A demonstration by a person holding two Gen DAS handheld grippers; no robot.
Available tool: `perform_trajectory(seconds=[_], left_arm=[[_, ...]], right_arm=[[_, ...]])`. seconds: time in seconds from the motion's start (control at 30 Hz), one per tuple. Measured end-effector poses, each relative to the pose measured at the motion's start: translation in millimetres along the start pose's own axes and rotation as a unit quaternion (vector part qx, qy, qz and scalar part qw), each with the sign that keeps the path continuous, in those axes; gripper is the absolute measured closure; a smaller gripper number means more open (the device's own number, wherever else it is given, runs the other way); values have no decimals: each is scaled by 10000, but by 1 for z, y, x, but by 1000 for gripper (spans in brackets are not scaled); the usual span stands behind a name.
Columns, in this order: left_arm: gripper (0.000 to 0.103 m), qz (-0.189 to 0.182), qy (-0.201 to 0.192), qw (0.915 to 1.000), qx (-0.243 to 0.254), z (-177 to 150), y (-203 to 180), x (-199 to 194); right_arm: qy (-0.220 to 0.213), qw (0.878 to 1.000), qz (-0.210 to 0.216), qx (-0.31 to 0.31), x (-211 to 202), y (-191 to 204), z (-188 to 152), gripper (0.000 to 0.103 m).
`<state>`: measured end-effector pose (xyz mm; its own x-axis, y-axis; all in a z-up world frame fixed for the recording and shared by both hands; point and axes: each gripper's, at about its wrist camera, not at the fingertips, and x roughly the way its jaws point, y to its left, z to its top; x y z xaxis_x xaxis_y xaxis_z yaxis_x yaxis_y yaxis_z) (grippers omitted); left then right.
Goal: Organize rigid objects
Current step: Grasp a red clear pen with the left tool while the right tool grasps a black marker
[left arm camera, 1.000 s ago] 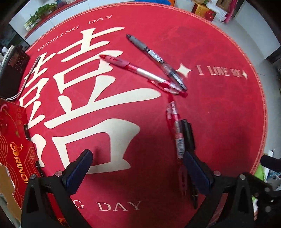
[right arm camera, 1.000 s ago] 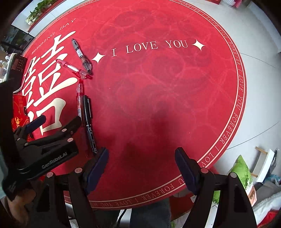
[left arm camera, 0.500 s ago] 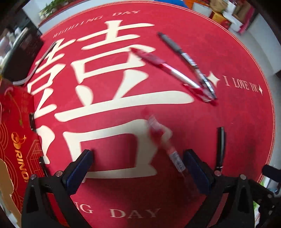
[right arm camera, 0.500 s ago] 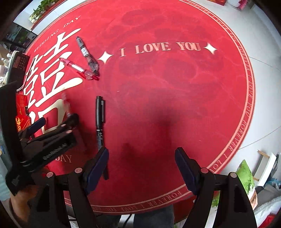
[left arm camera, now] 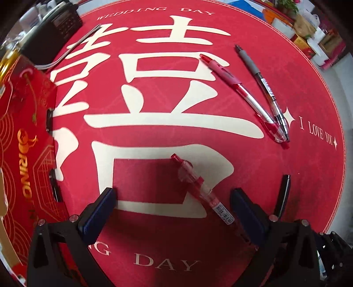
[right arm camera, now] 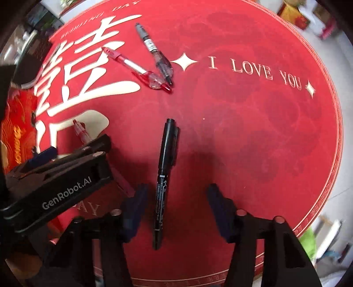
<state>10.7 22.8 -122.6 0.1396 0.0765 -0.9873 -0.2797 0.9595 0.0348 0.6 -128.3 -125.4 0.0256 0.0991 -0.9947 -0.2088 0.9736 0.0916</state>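
Where left gripper point(right arm camera: 66, 154) intrudes, red pen point(right arm camera: 80, 131) half hidden, right view blurred.

A lived-in home room: a round red wedding mat point(left arm camera: 154, 92), stacked gift boxes point(left arm camera: 308, 33), potted plants point(left arm camera: 286, 4).

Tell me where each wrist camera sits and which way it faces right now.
Left wrist: on the left gripper, looking down along its open fingers at the red pen lying between them on the red round mat; both its own fingers show.
Right wrist: on the right gripper, looking down at the black marker between its open fingers; the left gripper body shows at left.
Shared: the mat, red pen, black marker, and the red-grip pen touching ends with the grey-grip pen.
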Motion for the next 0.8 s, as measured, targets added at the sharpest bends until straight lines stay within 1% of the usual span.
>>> perform_trajectory(seconds=[0.07,0.13,0.2,0.27,0.33,0.37,0.43,0.5,0.53,0.63,0.7,0.73,0.8], left_arm=[[0,27,41,9997,-225,-4,4,0],[0,58,75,9988,-489,-8,4,0],[0,86,93,9971,-757,-11,3,0],[0,109,92,9952,-971,-15,0,0],[0,144,64,9917,-1276,-19,-4,-1],[0,168,37,9892,-1458,-22,-6,-2],[0,234,-40,9813,-1909,-28,-8,-3],[0,285,-97,9752,-2192,-32,-14,-4],[0,296,-116,9735,-2263,-35,-19,-4],[0,297,-134,9748,-2206,-35,-24,-4],[1,258,-100,9789,-2026,-34,-30,-2],[2,230,-85,9822,-1865,-33,-34,-2],[9,192,-136,9885,-1497,-33,-40,-7]], right_arm=[[-8,9995,-167,-252,-1,2,-2,72],[-3,9985,-212,-513,-2,2,-5,80],[-60,9951,-480,-862,-3,-1,-5,87],[-132,9917,-670,-1092,-4,-8,-3,89],[-170,9893,-712,-1263,-5,-18,0,89],[-165,9884,-697,-1338,-7,-23,3,89],[-132,9869,-582,-1501,-8,-27,6,89],[-77,9845,-537,-1667,-10,-26,8,88],[-57,9833,-535,-1740,-10,-24,7,88],[-15,9803,-536,-1900,-11,-17,5,88],[-5,9790,-538,-1966,-9,-8,5,88],[-2,9788,-505,-1984,-10,-6,5,92],[18,9797,-457,-1953,-11,-2,8,93]])
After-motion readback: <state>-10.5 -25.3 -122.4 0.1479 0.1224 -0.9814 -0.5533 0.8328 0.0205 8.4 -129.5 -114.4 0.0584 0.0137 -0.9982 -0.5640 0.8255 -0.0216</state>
